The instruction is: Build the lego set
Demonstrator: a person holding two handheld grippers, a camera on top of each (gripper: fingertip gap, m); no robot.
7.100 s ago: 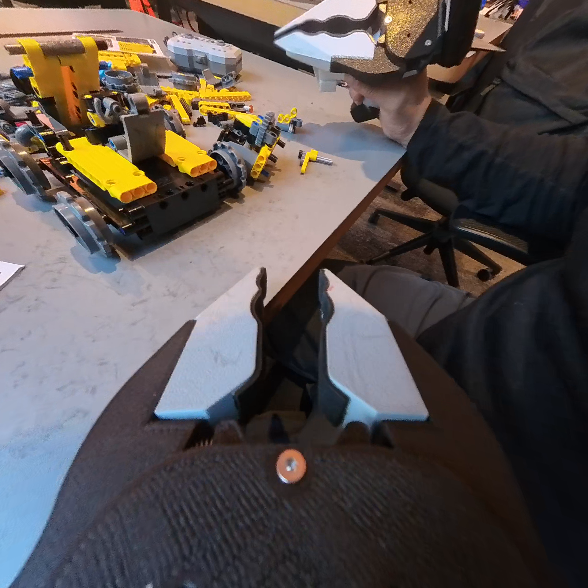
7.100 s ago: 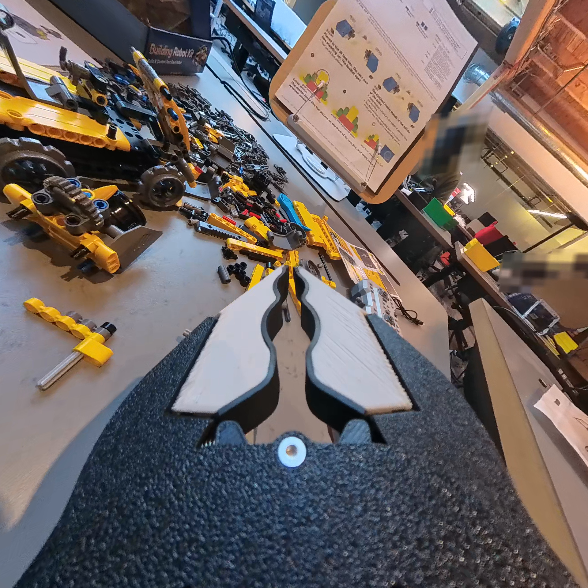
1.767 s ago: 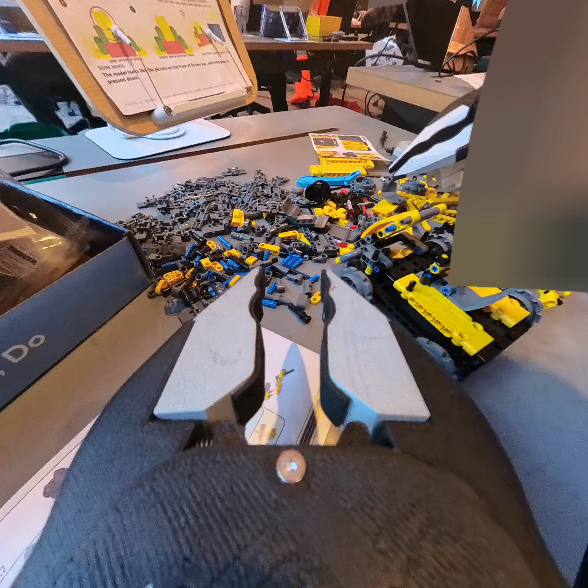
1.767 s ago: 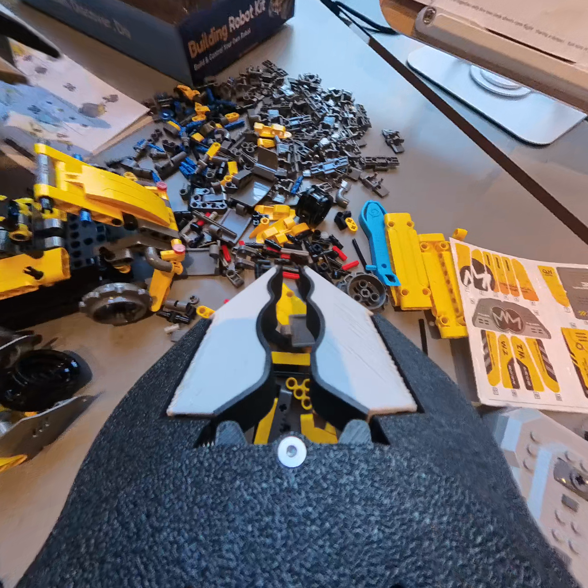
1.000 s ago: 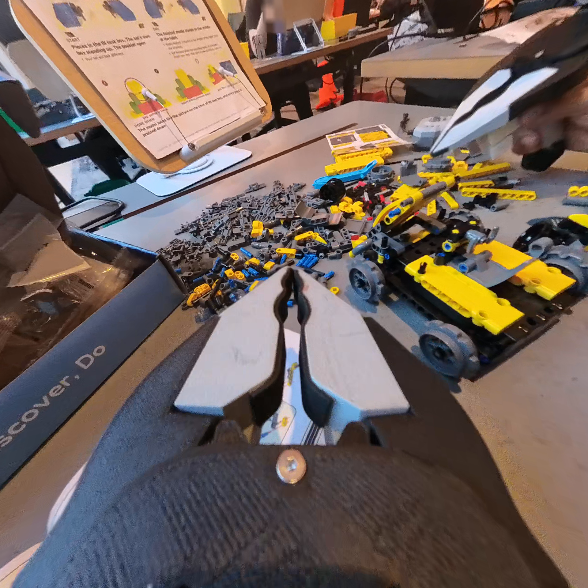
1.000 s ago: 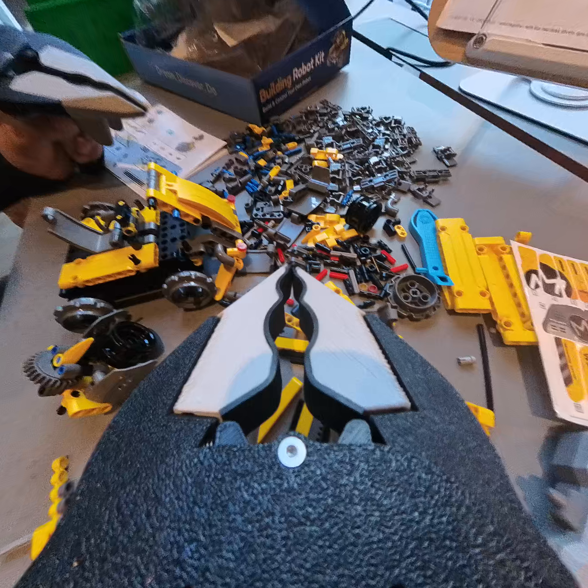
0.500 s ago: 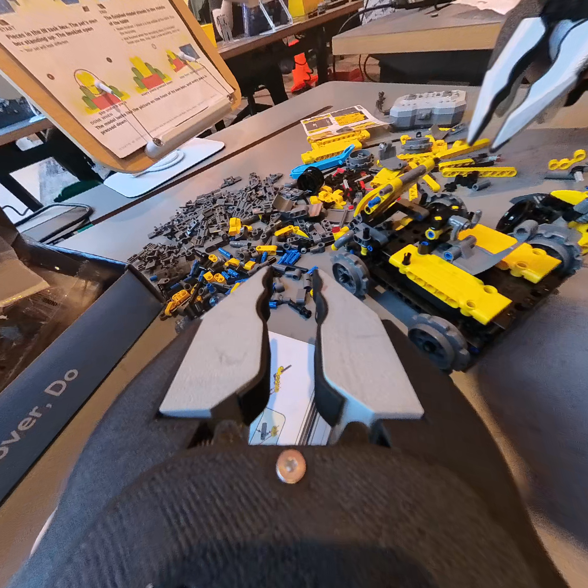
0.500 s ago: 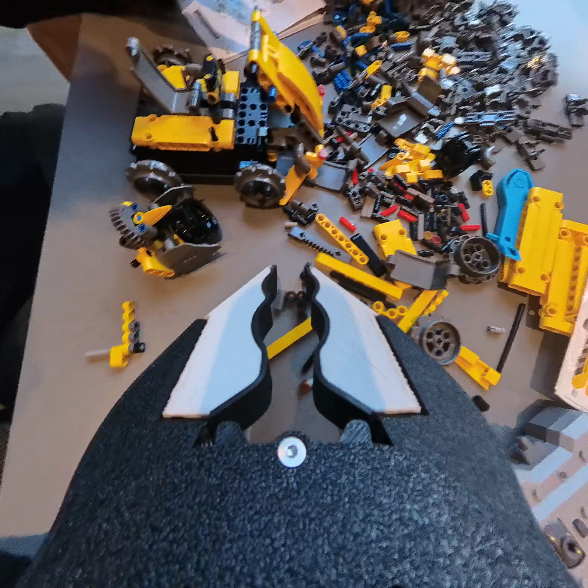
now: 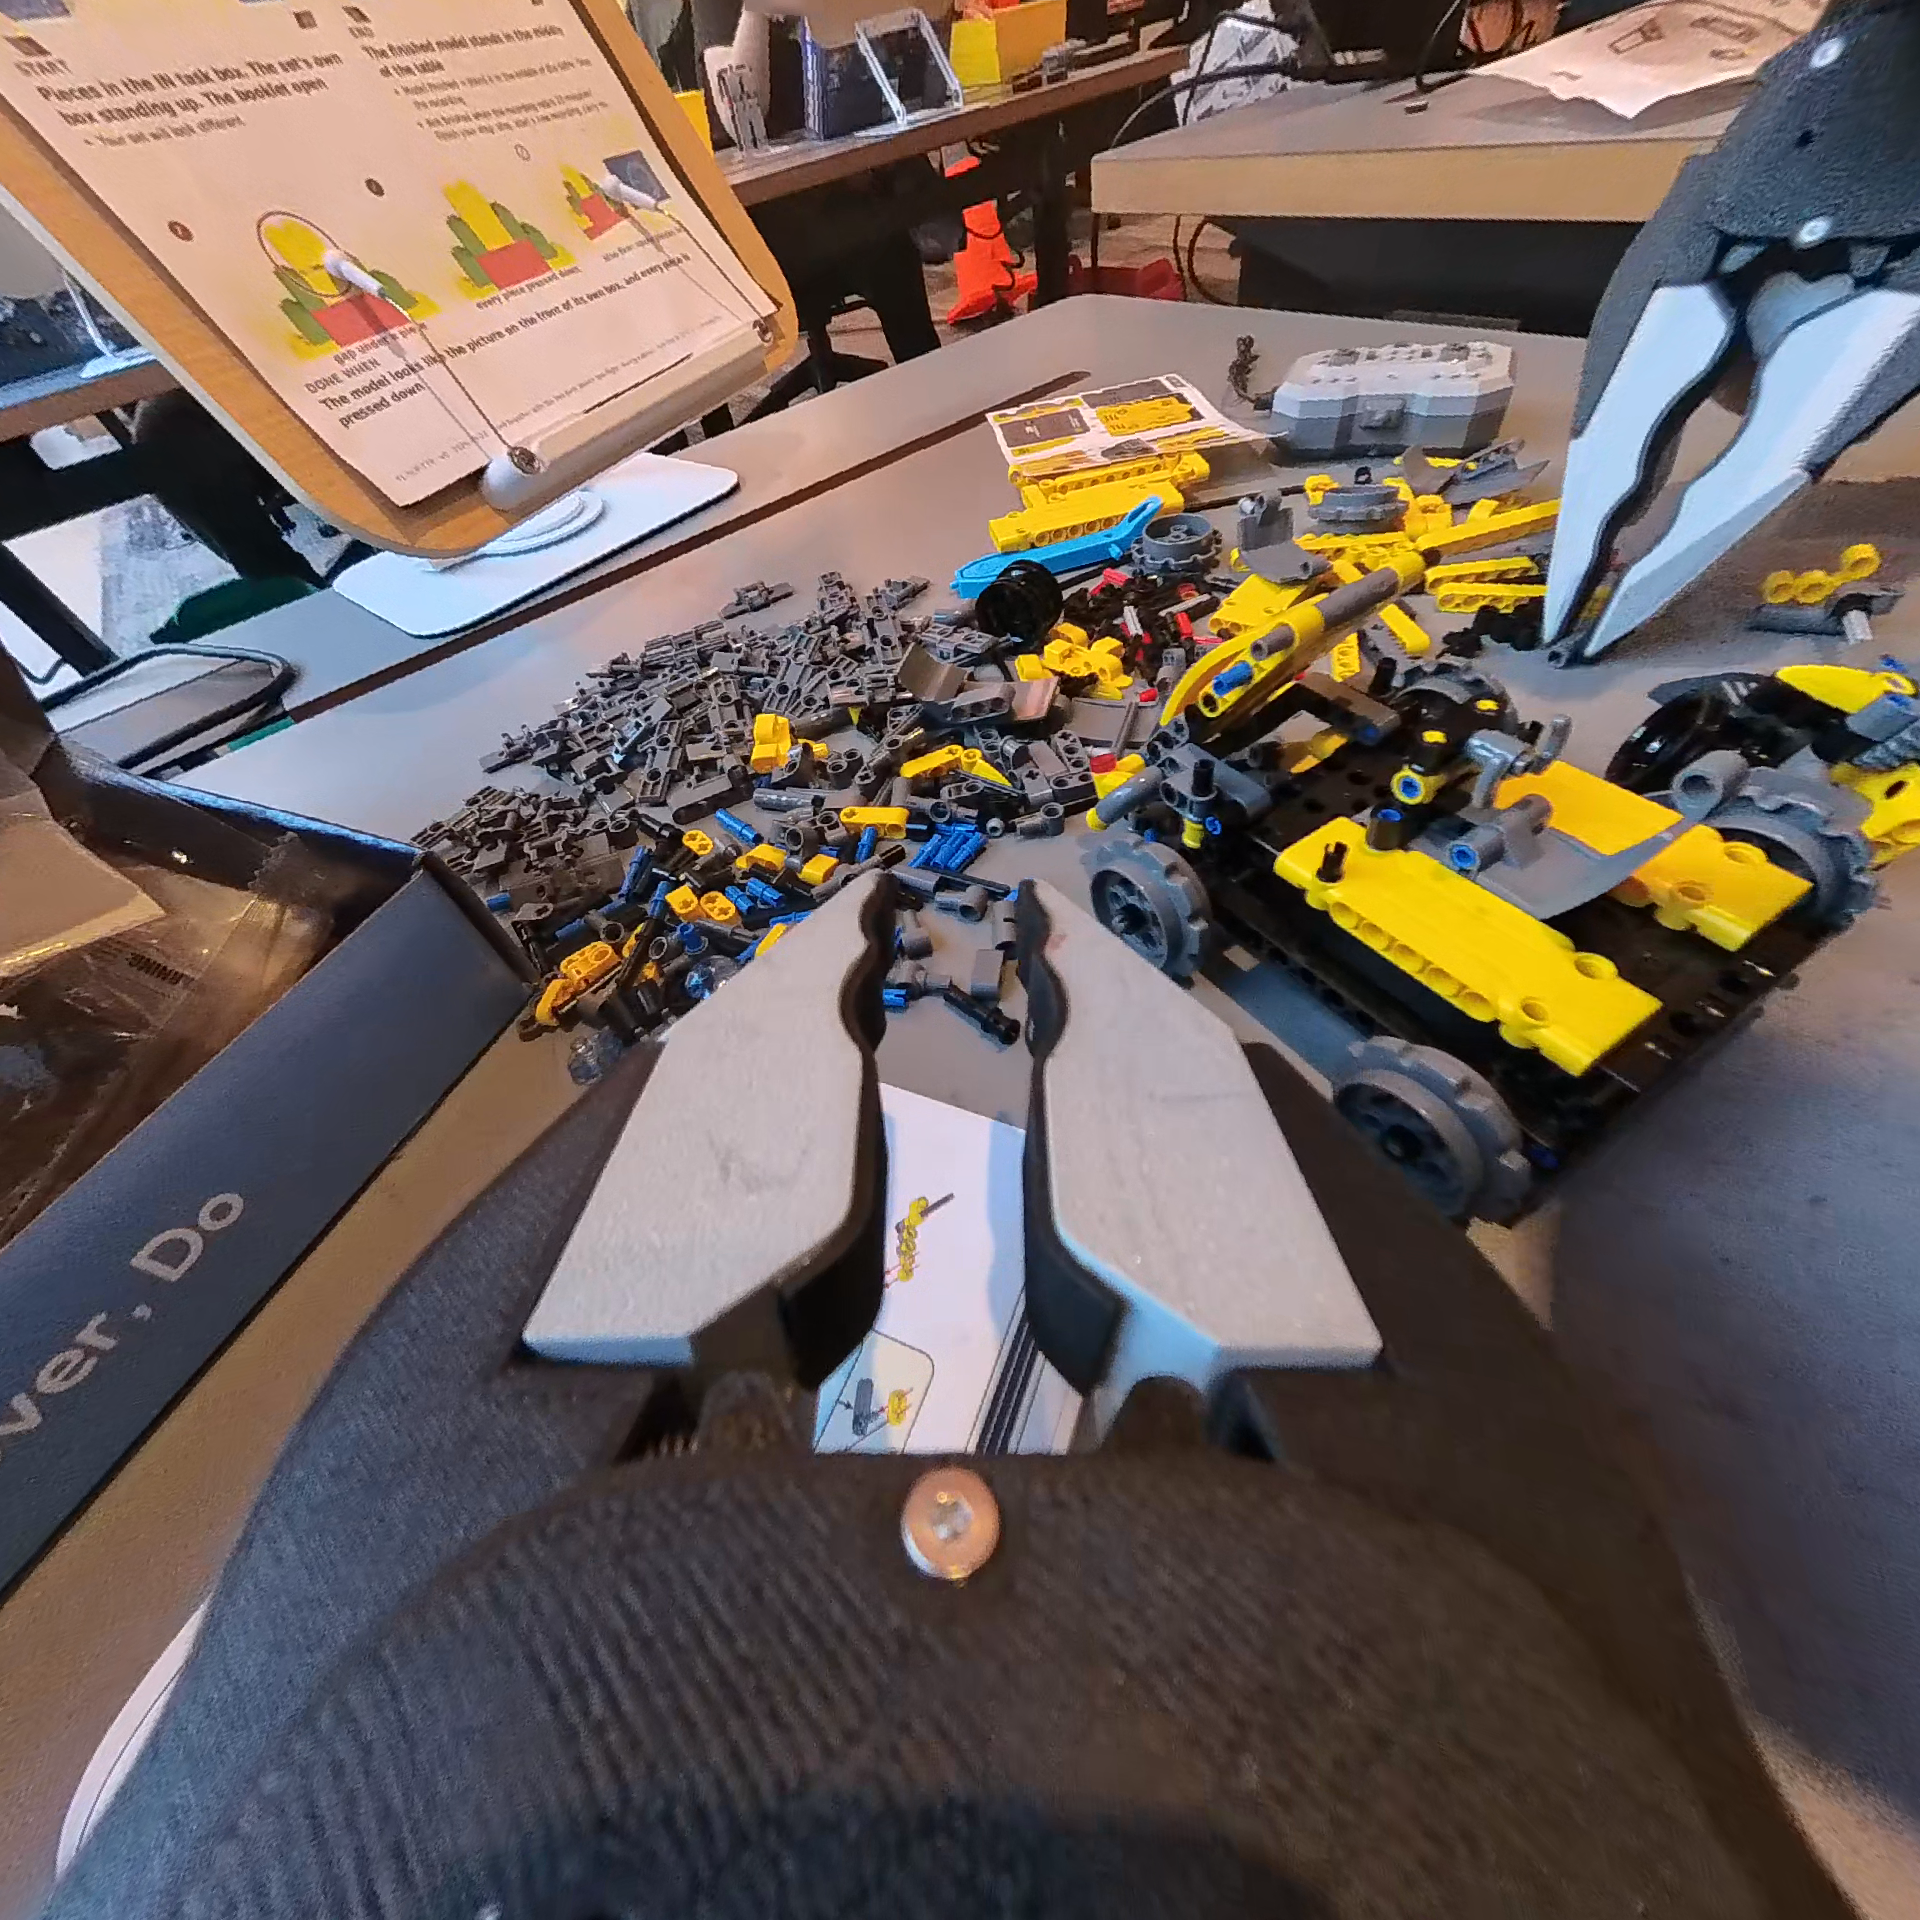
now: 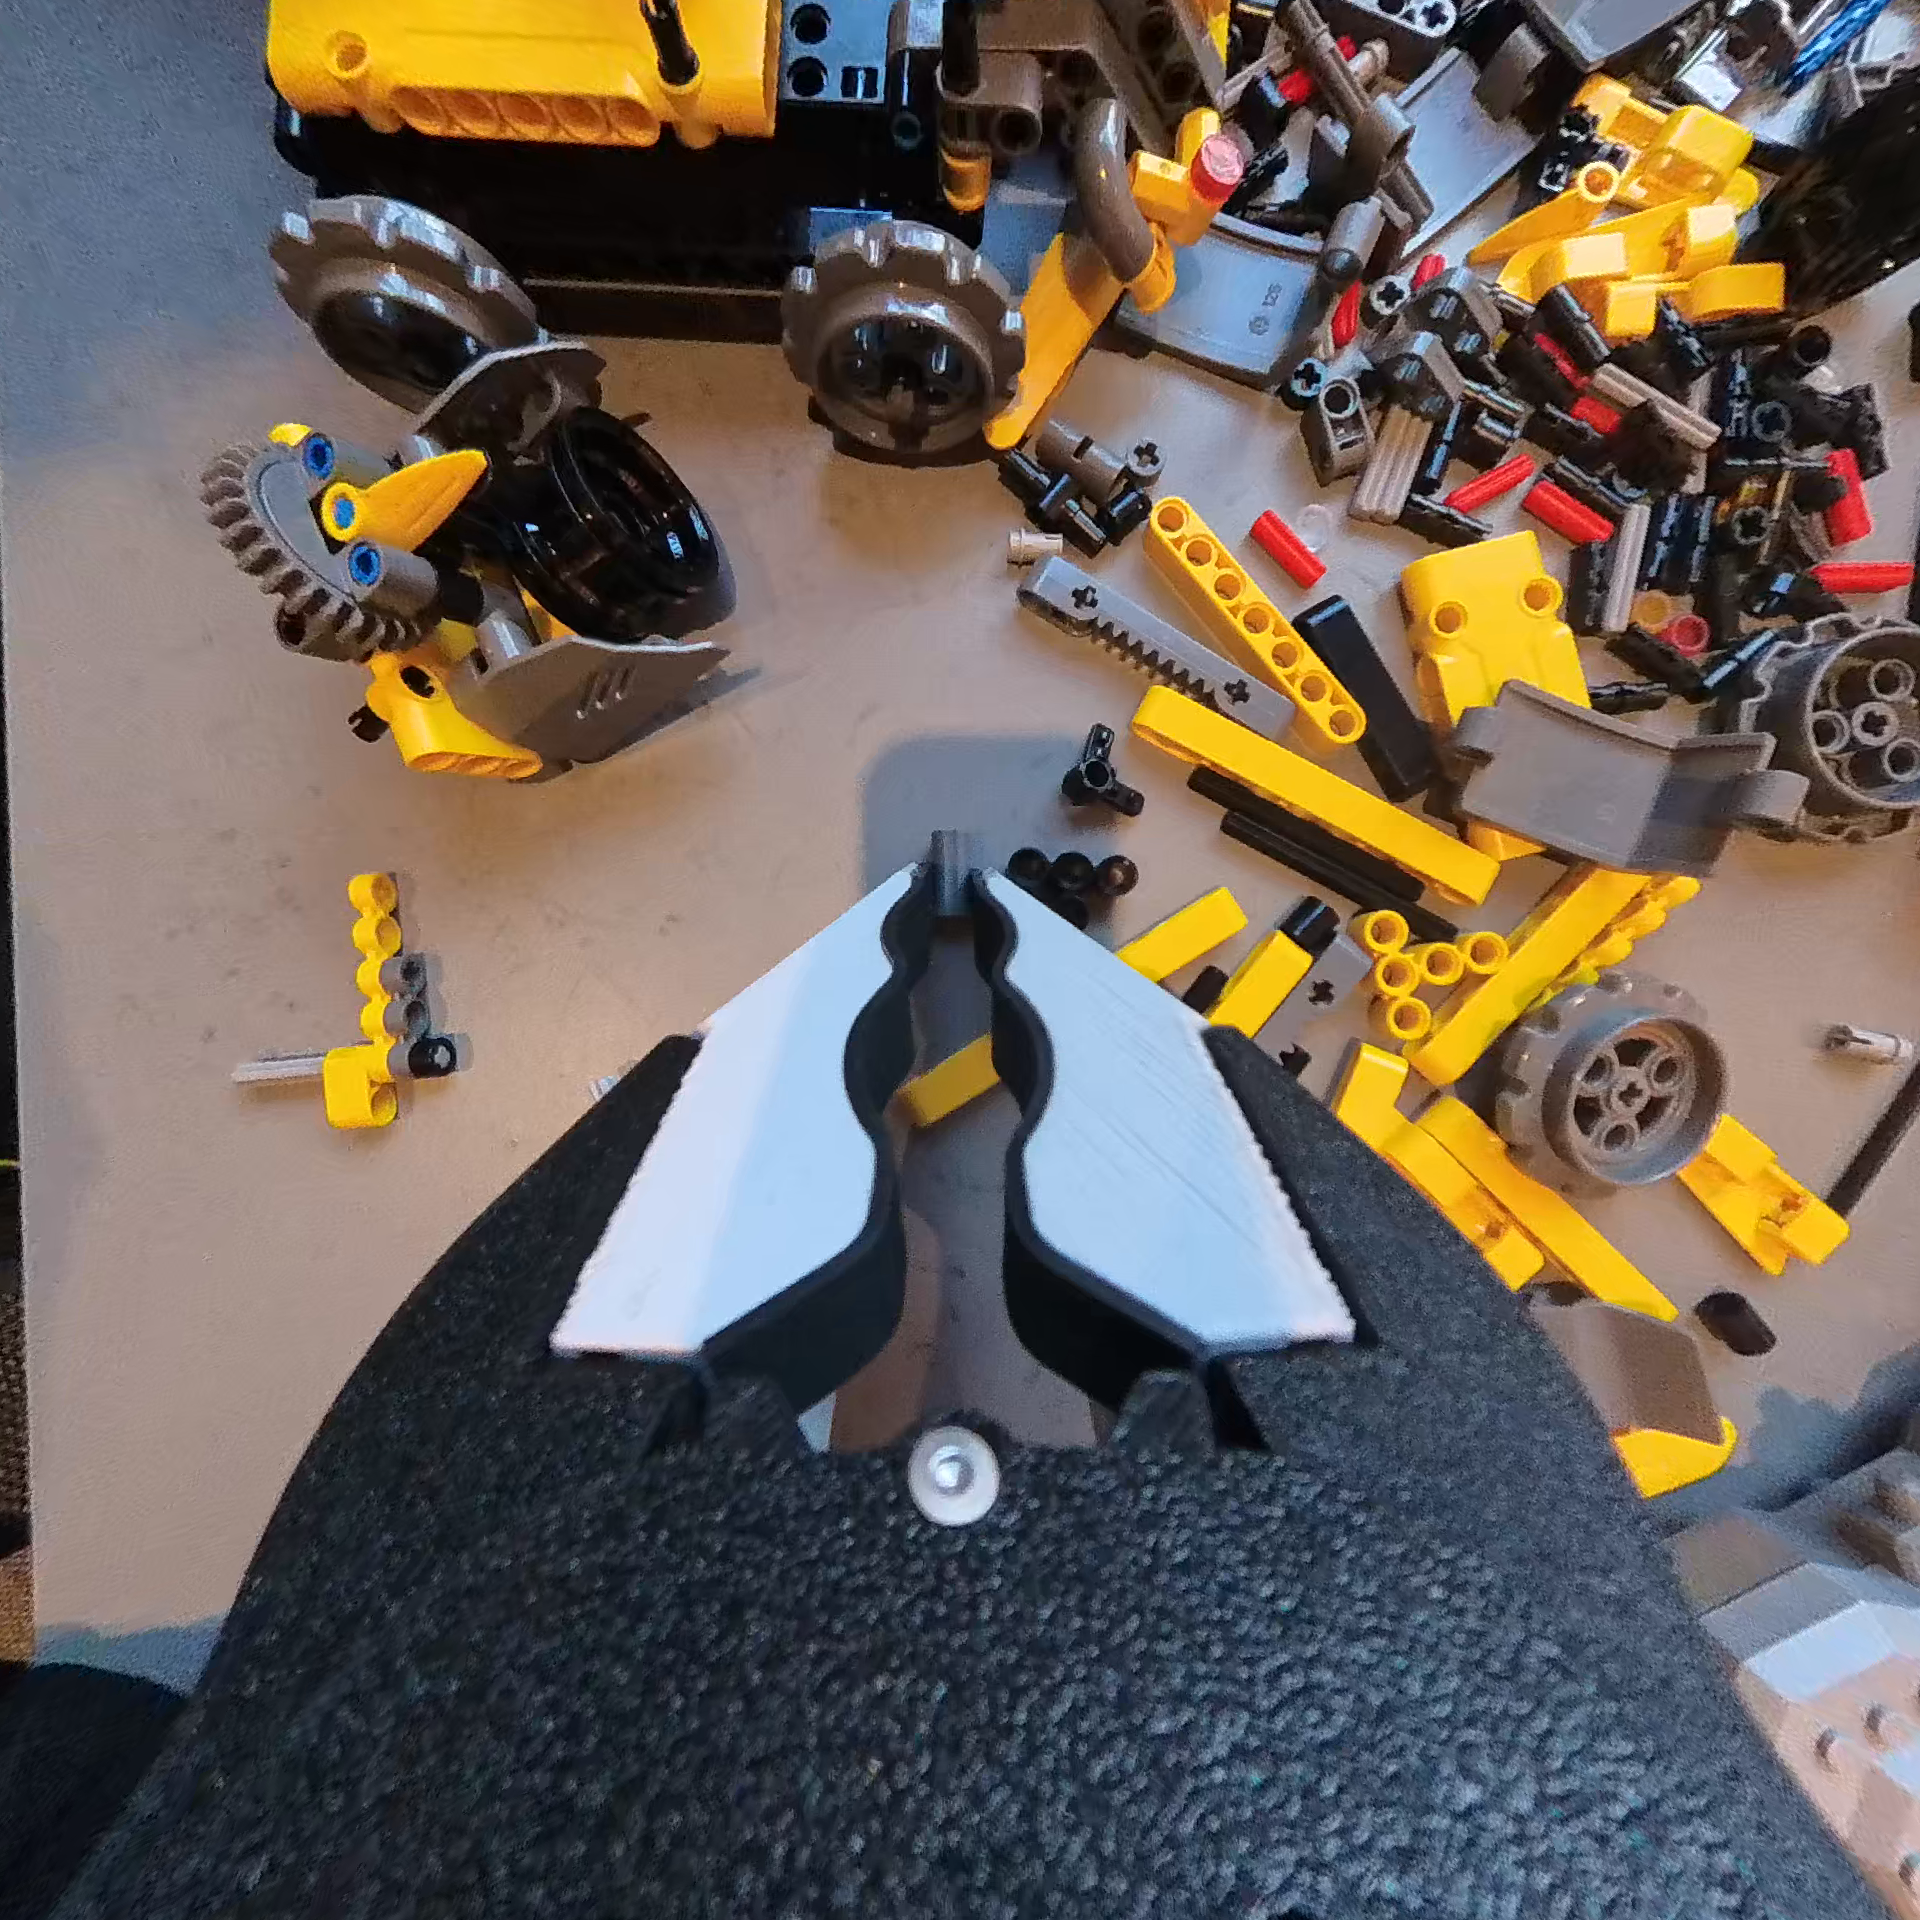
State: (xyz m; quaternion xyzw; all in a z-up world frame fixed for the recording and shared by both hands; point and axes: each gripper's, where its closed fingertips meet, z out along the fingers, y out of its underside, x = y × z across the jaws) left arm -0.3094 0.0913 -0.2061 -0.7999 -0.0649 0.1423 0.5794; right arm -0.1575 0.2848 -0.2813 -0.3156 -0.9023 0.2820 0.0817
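My right gripper point(image 10: 947, 885) points down at the table, shut on a small dark grey pin point(image 10: 945, 858). It also shows at the upper right of the left wrist view point(image 9: 1574, 646), tips at the tabletop. A black three-hole connector point(image 10: 1072, 871) and yellow beams point(image 10: 1311, 792) lie just right of it. My left gripper point(image 9: 954, 902) is open and empty. It hovers over a white instruction page point(image 9: 940, 1195), at the near edge of a pile of small grey, blue and yellow parts point(image 9: 727, 769). The yellow and black vehicle model point(image 9: 1455, 914) stands to its right.
A dark blue box point(image 9: 208, 1101) stands at the left and a document stand point(image 9: 395, 239) behind the pile. A grey battery box point(image 9: 1392, 395) and sticker sheet point(image 9: 1117, 421) lie at the back. A gear-and-wheel sub-assembly point(image 10: 468, 592), a small yellow axle assembly point(image 10: 379, 1003) and a grey wheel hub point(image 10: 1612, 1081) lie near the right gripper. The tips of one gripper are about 25 cm away from the tips of the other. My left tips are about 30 cm from the grey wheel hub point(image 10: 1612, 1081), my right tips only 11 cm.
My right gripper has come down to the table and closed from open onto the small dark grey pin. My left gripper went from nearly shut to open and has barely moved.
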